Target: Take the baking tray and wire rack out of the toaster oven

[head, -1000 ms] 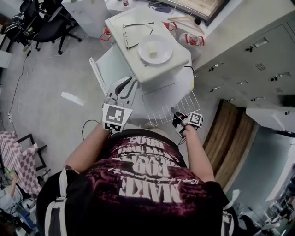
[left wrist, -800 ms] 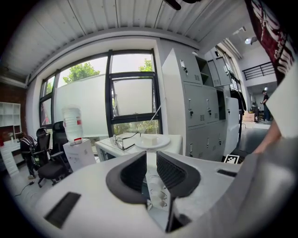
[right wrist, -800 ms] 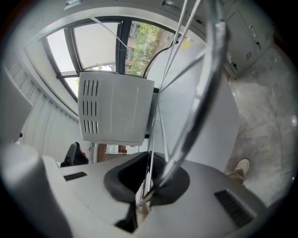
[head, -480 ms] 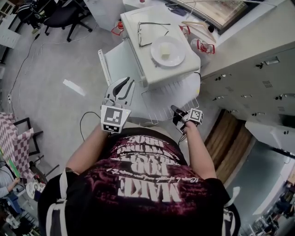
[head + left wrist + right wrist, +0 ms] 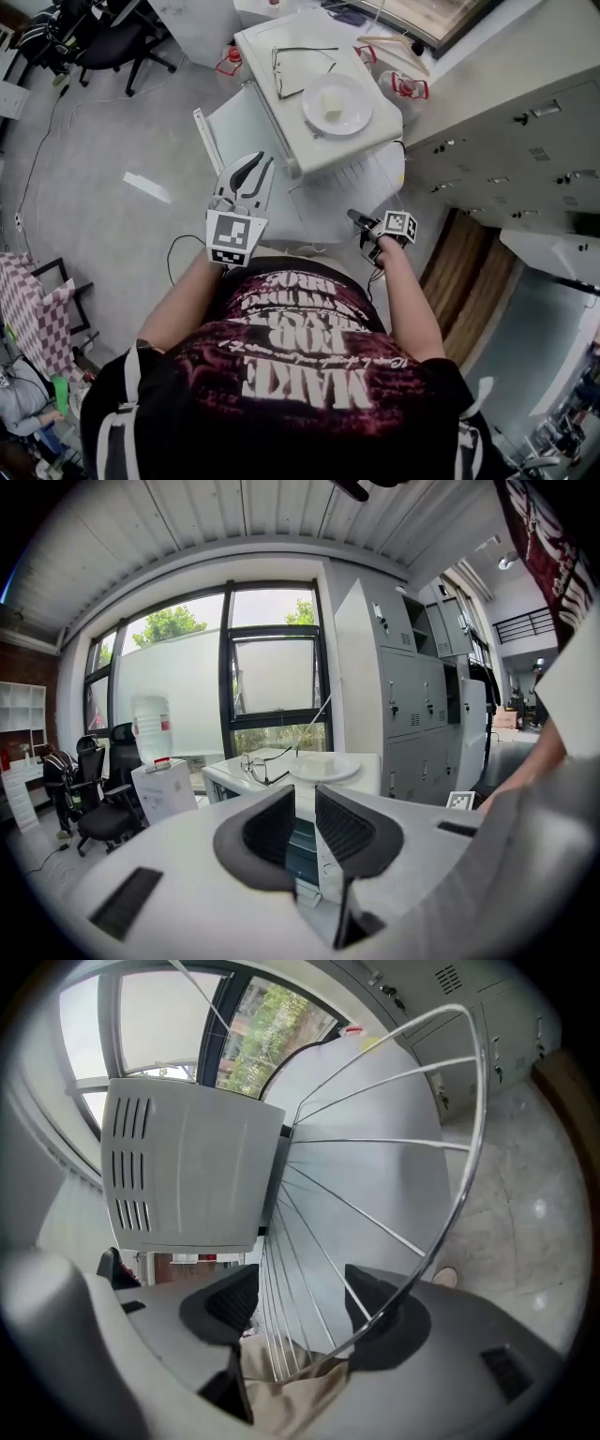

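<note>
Head view: the wire rack (image 5: 342, 192) sticks partway out of the white toaster oven (image 5: 255, 45) toward the person. The right claw (image 5: 356, 217) is at the rack's near edge and the left claw (image 5: 246, 169) hangs beside the open door. Left gripper view: jaws a narrow gap apart, nothing between them, oven straight ahead. Right gripper view: jaws have just been opening and stand apart, with the rack's rim wire between them, close by the right-hand jaw, neither pad pressing on it.
</note>
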`<state>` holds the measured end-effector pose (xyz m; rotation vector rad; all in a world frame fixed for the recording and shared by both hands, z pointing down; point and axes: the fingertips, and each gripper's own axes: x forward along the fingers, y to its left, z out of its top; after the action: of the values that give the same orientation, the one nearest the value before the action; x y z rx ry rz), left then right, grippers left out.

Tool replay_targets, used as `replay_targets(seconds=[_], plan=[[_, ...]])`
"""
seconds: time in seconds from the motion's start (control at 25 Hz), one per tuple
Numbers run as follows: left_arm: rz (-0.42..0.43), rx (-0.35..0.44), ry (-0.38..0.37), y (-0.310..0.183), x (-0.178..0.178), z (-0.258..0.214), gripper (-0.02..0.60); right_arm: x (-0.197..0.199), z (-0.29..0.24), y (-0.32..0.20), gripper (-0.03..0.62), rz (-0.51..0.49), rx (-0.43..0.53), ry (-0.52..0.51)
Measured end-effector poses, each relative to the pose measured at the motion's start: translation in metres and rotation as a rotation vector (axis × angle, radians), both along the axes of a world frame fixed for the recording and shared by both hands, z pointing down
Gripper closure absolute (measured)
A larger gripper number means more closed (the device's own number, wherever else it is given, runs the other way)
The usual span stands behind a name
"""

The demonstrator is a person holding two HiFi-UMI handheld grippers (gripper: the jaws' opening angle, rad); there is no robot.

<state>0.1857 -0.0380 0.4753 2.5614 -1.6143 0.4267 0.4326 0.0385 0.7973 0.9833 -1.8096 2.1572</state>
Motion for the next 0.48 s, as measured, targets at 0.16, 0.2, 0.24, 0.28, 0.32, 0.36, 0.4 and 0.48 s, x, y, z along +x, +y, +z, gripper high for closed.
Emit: replay_targets(seconds=[0.16,0.2,0.24,0.28,0.32,0.36,0.4,0.48], plan=[[0.055,0.007,0.011,-0.012,0.001,-0.007,0.512,0.003,-0.001,0.013,0.253,-0.055,-0.039,0.075],[0.067,0.007,0.016,-0.015,0.000,-0.009,0.512,0.004,-0.001,0.016,0.244,-0.057,-0.051,0.087],[0.080,0.008,0.021,-0.019,-0.001,-0.010,0.512,0.004,-0.001,0.019,0.233,-0.048,-0.062,0.095],[0.095,0.009,0.024,-0.023,-0.003,-0.012,0.512,0.004,-0.002,0.022,0.226,-0.033,-0.070,0.101],[0.111,0.010,0.026,-0.027,-0.004,-0.013,0.512,0.004,-0.002,0.024,0.223,-0.021,-0.077,0.109],[0.127,0.011,0.027,-0.031,-0.006,-0.014,0.512,0.003,-0.001,0.027,0.215,-0.015,-0.083,0.120],[0.144,0.012,0.029,-0.035,-0.008,-0.016,0.512,0.002,-0.001,0.031,0.204,-0.008,-0.087,0.132],[0.181,0.012,0.036,-0.043,-0.012,-0.018,0.512,0.002,-0.001,0.035,0.192,0.030,-0.075,0.168]])
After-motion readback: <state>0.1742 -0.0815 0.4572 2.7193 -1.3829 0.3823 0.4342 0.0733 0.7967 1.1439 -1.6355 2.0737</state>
